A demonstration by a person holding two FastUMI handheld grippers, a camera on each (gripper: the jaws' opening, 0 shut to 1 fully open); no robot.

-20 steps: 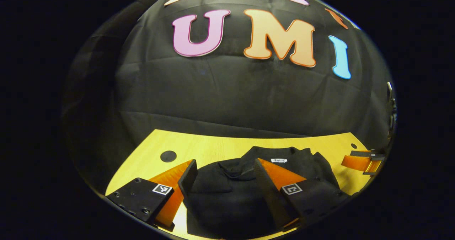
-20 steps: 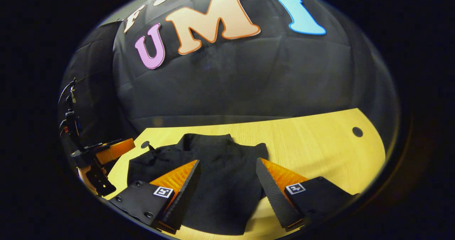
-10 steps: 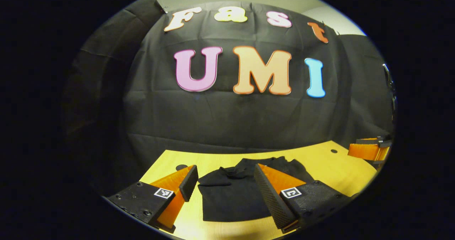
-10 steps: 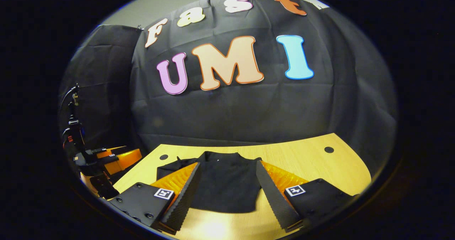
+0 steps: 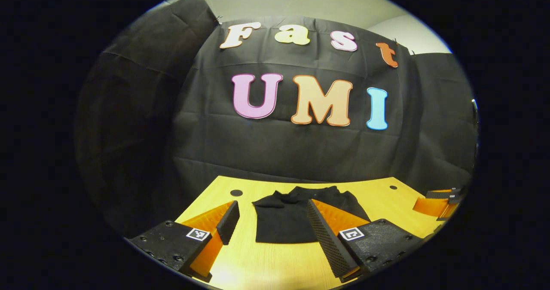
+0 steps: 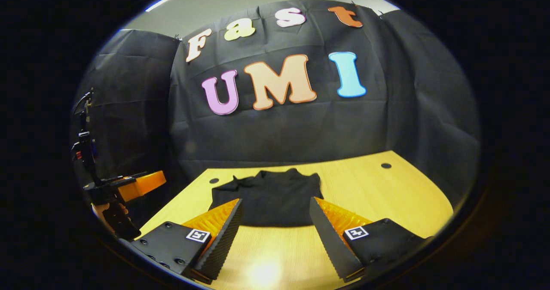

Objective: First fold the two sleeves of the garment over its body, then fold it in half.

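Both grippers have drawn back from the garment (image 5: 287,215) since a second ago: then the black cloth lay right under and between the fingers in each view, and now it sits well ahead of the tips, smaller, with bare wood in front of it. The booth wall has also dropped lower in both views, so the cameras tilt more upward than before.

The garment is a compact, roughly rectangular black bundle lying flat on the yellow wooden table (image 5: 279,264), matte and soft, with a slightly rumpled far edge (the collar end, as far as can be told). In the left gripper view it lies ahead of the left gripper (image 5: 271,221), partly behind the right-hand finger. In the right gripper view it (image 6: 268,197) lies straight ahead of the right gripper (image 6: 276,221), beyond the gap between the fingers.

Each gripper's jaws stand wide apart with nothing between them, clear of the cloth. The finger pads are wedge-shaped with ridged inner faces, on dark blocks that carry small square markers.

The right gripper (image 5: 438,202) shows off to the far right of the left gripper's view, level above the table edge. The left gripper (image 6: 129,184) shows at the far left of the right gripper's view, a hand (image 6: 109,215) beneath it.
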